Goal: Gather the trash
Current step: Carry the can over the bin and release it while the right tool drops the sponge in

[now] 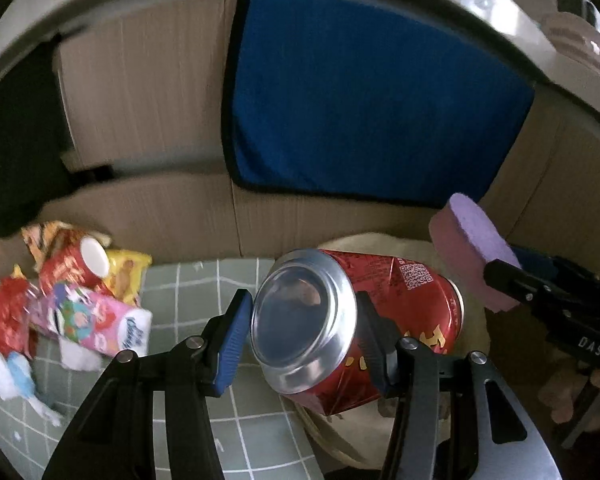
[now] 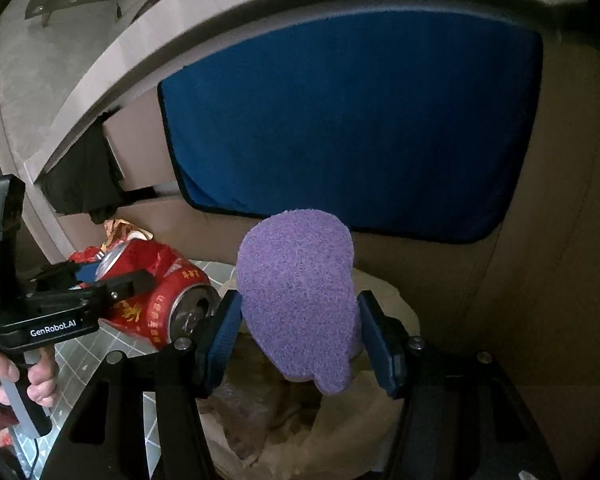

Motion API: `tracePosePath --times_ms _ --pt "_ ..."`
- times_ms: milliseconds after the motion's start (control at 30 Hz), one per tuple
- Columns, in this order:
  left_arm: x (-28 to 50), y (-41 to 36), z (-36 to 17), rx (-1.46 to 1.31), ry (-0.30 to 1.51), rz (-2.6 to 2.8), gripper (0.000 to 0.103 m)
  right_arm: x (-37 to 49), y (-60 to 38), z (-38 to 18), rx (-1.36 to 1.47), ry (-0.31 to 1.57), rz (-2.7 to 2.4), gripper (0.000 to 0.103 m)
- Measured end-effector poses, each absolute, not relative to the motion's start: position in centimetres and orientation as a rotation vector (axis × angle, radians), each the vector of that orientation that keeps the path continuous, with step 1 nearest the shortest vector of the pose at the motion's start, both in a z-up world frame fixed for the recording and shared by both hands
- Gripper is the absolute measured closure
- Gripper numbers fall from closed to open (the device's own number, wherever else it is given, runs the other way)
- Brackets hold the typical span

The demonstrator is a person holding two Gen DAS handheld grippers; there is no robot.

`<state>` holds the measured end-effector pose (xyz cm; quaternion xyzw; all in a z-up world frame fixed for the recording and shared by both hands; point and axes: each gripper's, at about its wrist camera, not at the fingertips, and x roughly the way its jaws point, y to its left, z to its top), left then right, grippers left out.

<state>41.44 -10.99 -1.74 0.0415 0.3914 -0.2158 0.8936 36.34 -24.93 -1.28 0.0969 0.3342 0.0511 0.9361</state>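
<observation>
A crushed red drink can [image 1: 352, 332] lies sideways between the blue pads of the left gripper [image 1: 300, 336], both jaws pressed against its dented body, its silver base toward the left wrist camera. The can hangs over the open mouth of a beige bag [image 1: 412, 248], which sits at the 5 o'clock edge of the green grid mat [image 1: 204, 280] covering the table. At 9 o'clock from the can in that view, a heap of snack wrappers [image 1: 60, 288] and a tissue packet [image 1: 96, 320] rests on the mat, well apart from the bag. At 3 o'clock, the right gripper [image 2: 300, 336] is clamped on a purple sponge [image 2: 300, 292], held upright above the same bag [image 2: 340, 420]; crumpled material shows inside it. From the right wrist camera, the can [image 2: 160, 296] appears at 9 o'clock of the sponge, just beside it, its opened top facing the lens. A hand [image 2: 20, 376] grips the left tool's handle at 8 o'clock. A blue cloth [image 1: 372, 100] hangs against cardboard [image 1: 148, 96] behind, at 12 o'clock.
</observation>
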Motion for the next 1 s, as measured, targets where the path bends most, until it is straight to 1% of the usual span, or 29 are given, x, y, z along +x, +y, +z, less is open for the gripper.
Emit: tracePosePath --times_ms 333,500,533,567,633,767,800,867,900,1000 --pt "42.2 -11.7 -3.0 0.126 0.815 -0.462 0.051 38.2 -25.0 -2.3 0.213 0.709 0.095 0.047" --pt "43.8 -11.7 -3.7 0.049 0.866 -0.554 0.05 38.2 -26.1 -2.5 0.276 0.667 0.083 0.043" --pt "44.2 -11.5 -4.0 0.017 0.882 -0.599 0.049 38.2 -26.2 -2.5 0.293 0.658 0.087 0.04" --pt "44.4 -11.3 -4.1 0.003 0.895 -0.617 0.046 38.1 -26.4 -2.5 0.318 0.642 0.1 0.038" --pt "44.8 -11.0 -4.3 -0.017 0.915 -0.615 0.044 37.8 -26.6 -2.5 0.344 0.629 0.123 0.038" --pt "45.2 -9.7 -3.8 -0.105 0.901 -0.611 0.044 38.1 -26.1 -2.6 0.329 0.678 0.118 0.038" --pt "45.2 -9.2 -3.6 -0.124 0.889 -0.601 0.044 38.1 -26.1 -2.7 0.332 0.686 0.116 0.038" --pt "44.8 -8.1 -2.9 -0.152 0.859 -0.571 0.044 38.2 -26.1 -2.9 0.35 0.713 0.108 0.041" --pt "44.6 -7.7 -2.6 -0.156 0.849 -0.561 0.044 38.3 -26.1 -3.1 0.361 0.724 0.103 0.046" --pt "44.0 -6.2 -1.9 -0.12 0.834 -0.518 0.044 38.2 -25.9 -3.4 0.373 0.737 0.1 0.047"
